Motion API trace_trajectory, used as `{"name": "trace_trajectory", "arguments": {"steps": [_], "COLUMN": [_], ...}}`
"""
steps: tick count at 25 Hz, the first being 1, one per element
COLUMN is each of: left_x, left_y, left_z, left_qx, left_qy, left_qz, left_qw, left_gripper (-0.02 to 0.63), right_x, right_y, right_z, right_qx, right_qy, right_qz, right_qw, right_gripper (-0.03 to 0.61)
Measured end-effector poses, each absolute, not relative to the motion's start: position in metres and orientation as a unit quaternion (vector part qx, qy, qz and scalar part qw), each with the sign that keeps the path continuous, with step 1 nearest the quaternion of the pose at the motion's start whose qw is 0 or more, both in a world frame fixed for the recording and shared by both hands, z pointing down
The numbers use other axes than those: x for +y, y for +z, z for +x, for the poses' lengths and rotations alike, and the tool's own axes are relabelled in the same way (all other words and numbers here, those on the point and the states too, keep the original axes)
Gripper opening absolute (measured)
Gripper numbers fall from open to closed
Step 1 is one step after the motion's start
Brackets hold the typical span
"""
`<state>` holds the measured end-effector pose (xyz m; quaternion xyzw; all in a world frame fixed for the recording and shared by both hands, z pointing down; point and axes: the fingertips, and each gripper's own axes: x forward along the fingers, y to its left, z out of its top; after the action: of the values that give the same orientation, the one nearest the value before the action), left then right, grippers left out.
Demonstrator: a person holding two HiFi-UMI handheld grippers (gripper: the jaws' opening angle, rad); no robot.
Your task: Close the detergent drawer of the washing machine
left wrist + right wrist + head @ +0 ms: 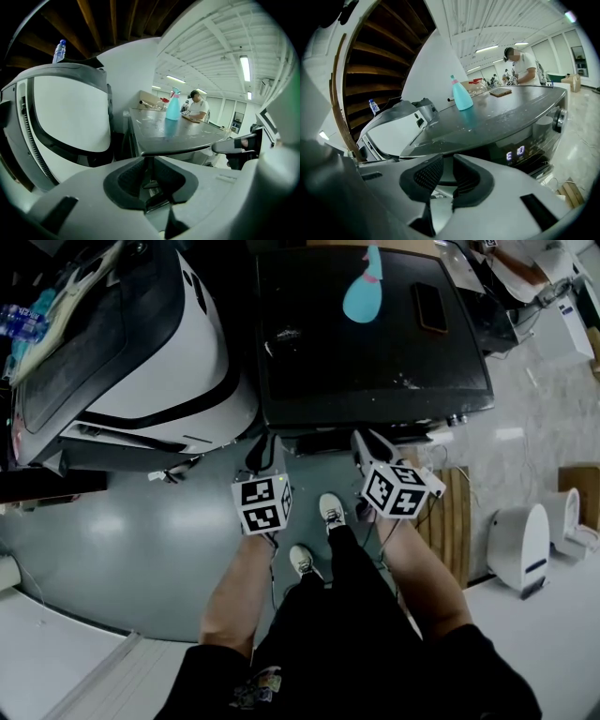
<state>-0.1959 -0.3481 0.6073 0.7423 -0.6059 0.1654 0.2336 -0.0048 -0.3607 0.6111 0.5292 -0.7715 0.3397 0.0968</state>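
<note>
The dark grey, flat-topped washing machine stands directly ahead of both units. Its detergent drawer appears as a dark block at the front edge, between them; full seating cannot be confirmed. Left hand-held gripper: jaws narrow, empty. Right hand-held gripper: jaws narrow, empty.

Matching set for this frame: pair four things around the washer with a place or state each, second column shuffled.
1. spray bottle
2. water bottle
3. front display
4. wooden slats

A. on the floor, right of the washer
B. lit
C. standing on the washer's top
D. at the white machine, left of the washer

Pairs: 1-C, 2-D, 3-B, 4-A.
</note>
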Motion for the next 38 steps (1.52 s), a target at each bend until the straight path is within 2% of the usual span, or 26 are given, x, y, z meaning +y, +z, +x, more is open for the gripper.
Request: {"name": "trace_trajectory", "arguments": {"steps": [2, 3, 14, 28, 38], "left_x": [-0.342, -0.339, -0.273, -0.159, -0.104], "left_y": [0.596, 0.59, 0.505, 0.422, 0.411], "left_z": [-0.199, -0.199, -0.218, -0.243, -0.214], "left_qx": [-0.605, -0.603, -0.597, -0.585, -0.556], "left_qy": [0.157, 0.152, 0.112, 0.085, 0.075], "left_qz": [0.746, 0.75, 0.78, 0.803, 0.824], "left_qw": [0.229, 0.225, 0.147, 0.07, 0.076], "left_gripper": [0.028, 0.007, 0.003, 0.003, 0.003], "right_x": [-0.356, -0.353, -0.304, -0.187, -0.124], "right_y": [0.603, 0.598, 0.517, 0.411, 0.38], "right_z": [-0.004, -0.003, -0.012, -0.061, -0.053], "right_qx": [-0.774, -0.775, -0.821, -0.886, -0.899], "right_qy": [0.333, 0.33, 0.26, 0.1, 0.052], "right_qz": [0.531, 0.531, 0.508, 0.451, 0.433], "right_qw": [0.092, 0.088, 0.031, 0.034, 0.048], "right_gripper": [0.013, 0.0, -0.002, -0.002, -0.002]}}
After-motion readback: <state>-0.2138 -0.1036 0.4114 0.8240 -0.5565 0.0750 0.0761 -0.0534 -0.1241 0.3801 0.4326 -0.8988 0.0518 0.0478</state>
